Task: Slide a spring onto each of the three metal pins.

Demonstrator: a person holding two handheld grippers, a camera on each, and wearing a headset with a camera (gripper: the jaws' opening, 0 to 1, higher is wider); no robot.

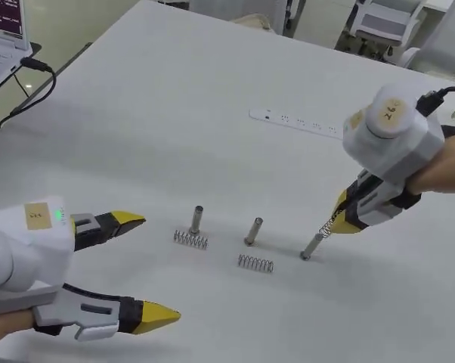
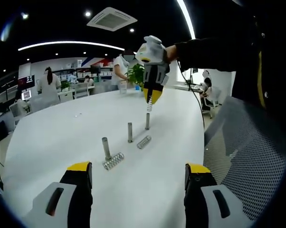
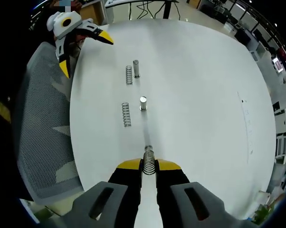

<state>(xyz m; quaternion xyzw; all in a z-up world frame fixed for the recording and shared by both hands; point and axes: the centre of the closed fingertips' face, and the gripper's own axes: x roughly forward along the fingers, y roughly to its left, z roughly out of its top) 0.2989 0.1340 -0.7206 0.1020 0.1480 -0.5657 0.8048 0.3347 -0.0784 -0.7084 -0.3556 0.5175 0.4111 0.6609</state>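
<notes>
right gripper (image 1: 339, 221): fingers (image 3: 128, 166) pinched narrow on the held spring (image 1: 326, 227). Grip is at its upper end, rest of the coil hangs free below the tips. The right gripper view looks straight down the coil axis, one finger each side.

Spring's lower end is right at the top of the right pin (image 1: 311, 247); can't tell if it's started over the tip yet. Pin stands upright on the surface (image 1: 174, 113).

Step in hand, imo: spring 1 of 3, being threaded onto the right pin. Next move needs the coil axis lined up w/ the pin, then straight down and let go. Coil looks floppy, so any tilt prob catches on the pin's top edge. Can't tell if the pins are fixed or freestanding, so a side push might tip one.

left gripper (image 1: 146, 266): fingers spread wide, holding nothing, hovers at the near side of the surface, well apart from the pins.

Other 2, mid pin (image 1: 253, 231) and left pin (image 1: 196, 219): both upright, both bare. First loose spring (image 1: 190, 240) lies just beside the left pin's base. Second loose spring (image 1: 255, 263) lies near the mid pin, on the near side.

Containers: parts aren't in a tray/bin, the springs lie straight on the surface. Power strip (image 1: 295, 121) is further back, well clear.
</notes>
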